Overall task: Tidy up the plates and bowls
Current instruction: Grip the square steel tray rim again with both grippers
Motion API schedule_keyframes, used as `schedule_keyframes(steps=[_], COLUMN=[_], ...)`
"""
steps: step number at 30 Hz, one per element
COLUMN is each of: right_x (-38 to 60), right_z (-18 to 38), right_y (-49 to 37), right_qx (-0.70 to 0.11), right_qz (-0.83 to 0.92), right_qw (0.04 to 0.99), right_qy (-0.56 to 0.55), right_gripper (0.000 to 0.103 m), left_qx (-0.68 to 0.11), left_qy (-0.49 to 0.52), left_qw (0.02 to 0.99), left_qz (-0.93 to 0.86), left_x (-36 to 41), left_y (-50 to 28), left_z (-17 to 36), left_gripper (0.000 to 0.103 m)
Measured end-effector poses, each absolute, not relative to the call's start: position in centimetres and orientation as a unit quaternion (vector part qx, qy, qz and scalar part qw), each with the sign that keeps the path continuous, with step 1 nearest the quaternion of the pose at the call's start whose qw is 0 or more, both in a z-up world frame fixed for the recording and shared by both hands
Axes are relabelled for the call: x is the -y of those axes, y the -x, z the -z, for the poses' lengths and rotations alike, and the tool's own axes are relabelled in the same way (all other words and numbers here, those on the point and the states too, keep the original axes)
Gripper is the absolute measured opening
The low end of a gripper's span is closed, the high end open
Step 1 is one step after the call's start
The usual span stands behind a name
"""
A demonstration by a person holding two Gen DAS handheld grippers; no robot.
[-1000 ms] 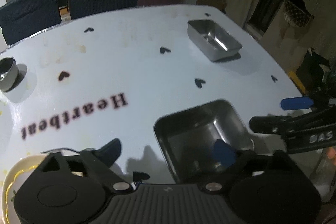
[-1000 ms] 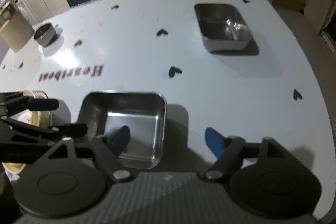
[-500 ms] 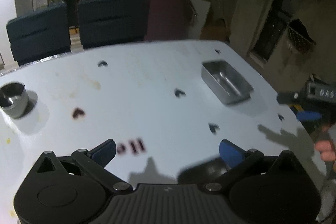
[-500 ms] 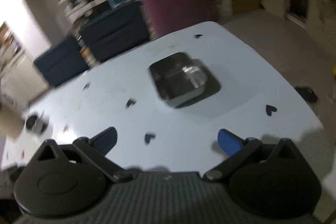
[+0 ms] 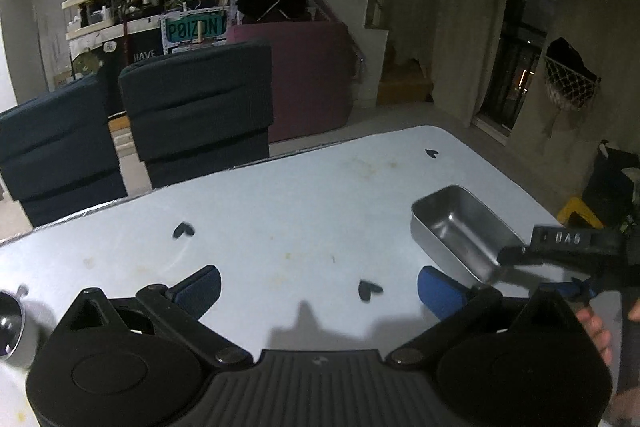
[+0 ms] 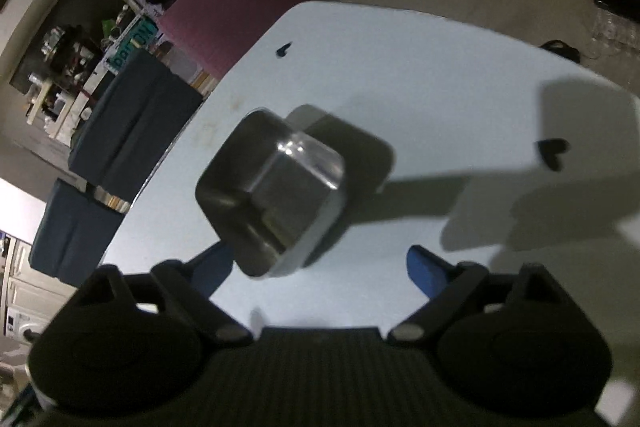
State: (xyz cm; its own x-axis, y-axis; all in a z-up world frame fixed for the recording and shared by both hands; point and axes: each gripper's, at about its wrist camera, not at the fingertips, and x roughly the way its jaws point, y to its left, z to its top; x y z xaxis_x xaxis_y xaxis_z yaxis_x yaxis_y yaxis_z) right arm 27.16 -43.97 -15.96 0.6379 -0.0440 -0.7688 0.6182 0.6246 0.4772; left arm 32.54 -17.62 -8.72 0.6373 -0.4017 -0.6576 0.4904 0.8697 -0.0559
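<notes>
Up ahead of the right gripper [image 6: 320, 267], a steel tray [image 6: 272, 187] sits on the pale table [image 6: 440, 87], near the far right corner. Its near end lies between the blue pads [image 6: 424, 277], which stand wide and do not touch it; the jaws are closing, nothing grasped. From the left wrist view the same tray [image 5: 460, 227] lies to the right, with the right gripper [image 5: 568, 259] reaching in over its near corner, a hand [image 5: 596, 331] behind it. The left gripper [image 5: 318, 285] hangs released over bare tabletop, its pads [image 5: 438, 291] wide apart with only a printed heart [image 5: 370, 290] between them. At the left edge a small steel cup [image 5: 10, 323] stands on the table, partly cut off. Two dark chairs [image 5: 196, 107] stand beyond the far edge.
</notes>
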Motion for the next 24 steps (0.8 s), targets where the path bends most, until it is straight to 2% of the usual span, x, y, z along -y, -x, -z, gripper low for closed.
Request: schedule_keyframes(steps=[4, 8, 10, 15, 18, 20, 22, 24], right_x=[43.4, 42.7, 42.3, 42.2, 42.2, 42.1, 41.9, 41.7], right_z=[16.6, 17.0, 17.0, 16.1, 15.8, 15.8, 15.7, 15.8], right_y=[-28.7, -29.4, -29.5, -29.1, -28.6, -28.5, -28.3, -28.3], right_qx=[-0.385, -0.401, -0.403, -0.409, -0.407, -0.405, -0.405, -0.403], right_qz=[0.212, 0.202, 0.198, 0.188, 0.179, 0.169, 0.162, 0.152], right_qw=[0.83, 0.832, 0.838, 0.859, 0.867, 0.874, 0.88, 0.888], right_qy=[-0.344, -0.327, -0.31, -0.246, -0.224, -0.208, -0.186, -0.163], right_gripper=[0.081, 0.065, 0.06, 0.036, 0.026, 0.019, 0.018, 0.016], left_qx=[-0.349, -0.354, -0.355, -0.355, -0.362, -0.362, -0.364, -0.372], left_qy=[-0.064, -0.065, -0.068, -0.042, -0.019, -0.015, -0.018, -0.019], left_qw=[0.899, 0.895, 0.893, 0.892, 0.885, 0.883, 0.88, 0.876], left_qz=[0.256, 0.264, 0.267, 0.276, 0.292, 0.299, 0.305, 0.306], left_x=[19.0, 20.2, 20.6, 21.1, 21.7, 22.3, 23.1, 23.8], left_y=[-34.1, -34.8, -35.0, -35.5, -35.6, -35.6, -35.6, -35.6], left_z=[10.2, 11.7, 12.3, 13.2, 13.5, 13.5, 13.6, 14.1], left_gripper=[0.103, 0.103, 0.103, 0.103, 0.102, 0.098, 0.08, 0.074])
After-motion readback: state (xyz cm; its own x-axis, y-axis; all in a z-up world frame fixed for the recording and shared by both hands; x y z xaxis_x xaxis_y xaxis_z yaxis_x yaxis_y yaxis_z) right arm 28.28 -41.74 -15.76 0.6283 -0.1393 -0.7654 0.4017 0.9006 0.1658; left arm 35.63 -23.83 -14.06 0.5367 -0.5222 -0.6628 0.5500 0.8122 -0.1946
